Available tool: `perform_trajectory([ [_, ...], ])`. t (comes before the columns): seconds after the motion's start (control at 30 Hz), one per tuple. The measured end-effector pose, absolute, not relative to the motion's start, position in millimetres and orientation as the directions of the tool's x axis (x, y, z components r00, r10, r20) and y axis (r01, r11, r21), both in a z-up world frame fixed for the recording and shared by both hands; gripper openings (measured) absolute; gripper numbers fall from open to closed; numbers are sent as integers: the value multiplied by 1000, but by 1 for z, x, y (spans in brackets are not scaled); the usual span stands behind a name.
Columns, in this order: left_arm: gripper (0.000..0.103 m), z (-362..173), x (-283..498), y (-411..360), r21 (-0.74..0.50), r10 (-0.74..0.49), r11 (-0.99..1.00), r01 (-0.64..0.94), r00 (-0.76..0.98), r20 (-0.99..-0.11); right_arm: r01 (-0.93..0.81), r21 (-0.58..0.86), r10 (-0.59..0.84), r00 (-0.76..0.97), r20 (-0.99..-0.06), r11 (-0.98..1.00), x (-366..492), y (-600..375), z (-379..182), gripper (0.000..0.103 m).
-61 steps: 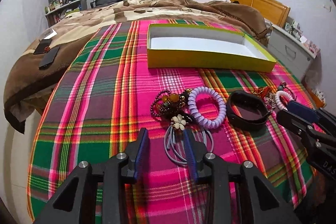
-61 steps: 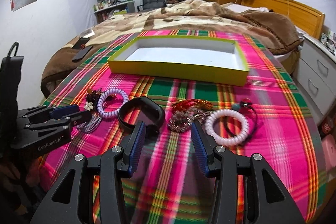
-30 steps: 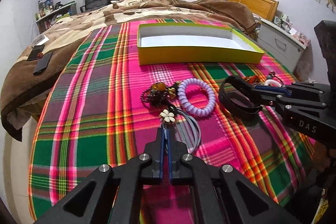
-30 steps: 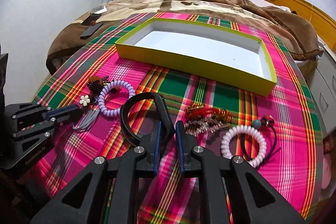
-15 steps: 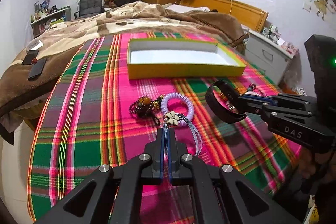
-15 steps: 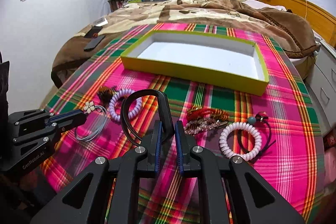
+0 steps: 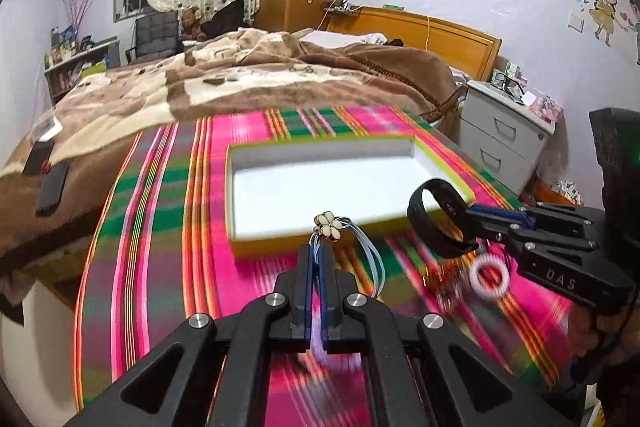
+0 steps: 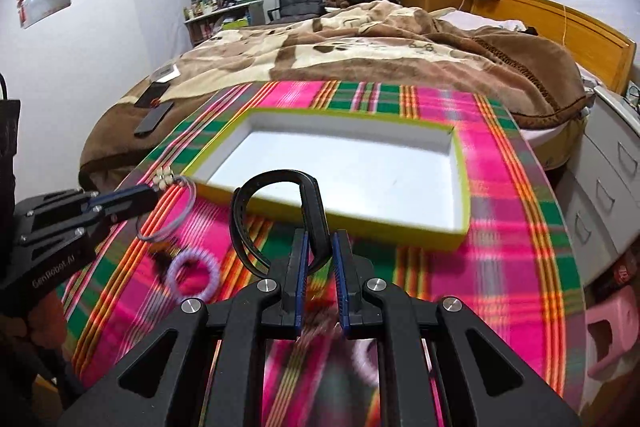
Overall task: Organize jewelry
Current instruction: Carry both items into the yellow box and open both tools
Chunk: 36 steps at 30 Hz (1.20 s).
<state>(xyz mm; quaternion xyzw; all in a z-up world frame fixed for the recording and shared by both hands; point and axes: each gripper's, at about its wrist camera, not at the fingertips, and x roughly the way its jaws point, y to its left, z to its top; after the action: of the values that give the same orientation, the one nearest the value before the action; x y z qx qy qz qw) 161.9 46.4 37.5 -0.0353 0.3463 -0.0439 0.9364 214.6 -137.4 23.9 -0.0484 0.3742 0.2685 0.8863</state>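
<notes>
My left gripper is shut on a grey cord necklace with a white flower charm, held in the air just before the near wall of the yellow box. It also shows in the right wrist view, with the flower charm at its tip. My right gripper is shut on a black bracelet, held up at the box's near edge. The bracelet also shows in the left wrist view, over the box's right corner. The box has a white floor.
A purple coil hair tie and dark beads lie on the plaid cloth below my left gripper. A white coil tie lies under my right gripper. A brown blanket and drawers stand behind.
Both grippers have lifted their items off the cloth and moved forward to the box. The necklace and bracelet now hang at the box's near wall.
</notes>
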Motion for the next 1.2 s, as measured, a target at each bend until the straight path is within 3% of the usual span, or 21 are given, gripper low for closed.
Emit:
perform_trajectory([
  [0.6,2,0,333,46,-122,-134,990,65,662,-738,-413,72,305,532,-790,908,346,-122,-16,13],
  [1.2,5,-24,357,43,-153,-160,986,64,604,-780,-425,73,305,509,-805,902,368,-110,-22,18],
])
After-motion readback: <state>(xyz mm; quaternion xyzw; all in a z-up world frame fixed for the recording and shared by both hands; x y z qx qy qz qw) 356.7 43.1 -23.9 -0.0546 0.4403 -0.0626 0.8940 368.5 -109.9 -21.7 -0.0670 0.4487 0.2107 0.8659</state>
